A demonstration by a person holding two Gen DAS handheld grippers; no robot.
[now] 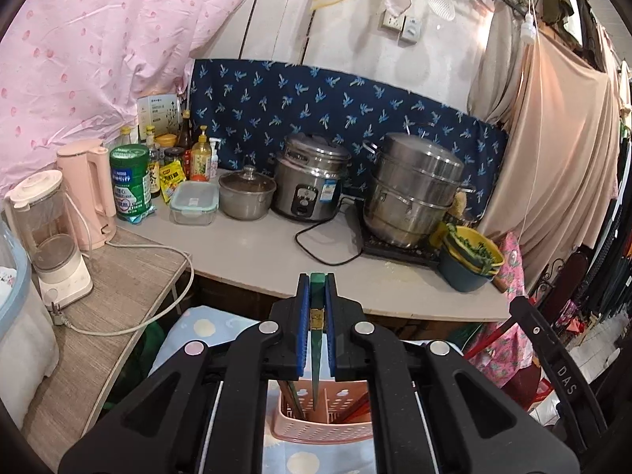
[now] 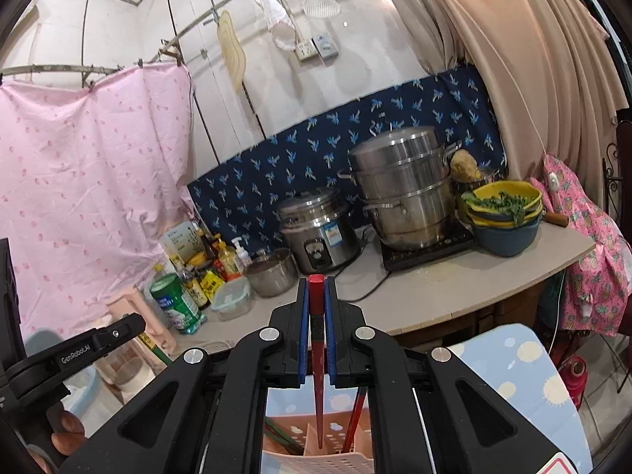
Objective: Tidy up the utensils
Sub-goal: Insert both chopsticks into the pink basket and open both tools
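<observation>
My left gripper (image 1: 316,282) is shut on a green chopstick (image 1: 316,351) that hangs point down into a pink perforated utensil basket (image 1: 324,426). My right gripper (image 2: 316,284) is shut on a red chopstick (image 2: 318,375) whose tip reaches into the same basket (image 2: 316,460). In the right wrist view a second red chopstick (image 2: 353,422) stands in the basket's right compartment and green chopsticks (image 2: 280,436) lean in the left one. The left gripper's body (image 2: 79,349) shows at the left of the right wrist view. The right gripper's arm (image 1: 553,363) shows at the right of the left wrist view.
The basket stands on a blue cloth with pale dots (image 1: 197,328). Behind is a counter (image 1: 256,249) with a rice cooker (image 1: 308,181), a steamer pot (image 1: 410,189), a small lidded pot (image 1: 247,193), stacked bowls (image 1: 470,260), bottles, a pink kettle (image 1: 89,185) and a blender (image 1: 47,237).
</observation>
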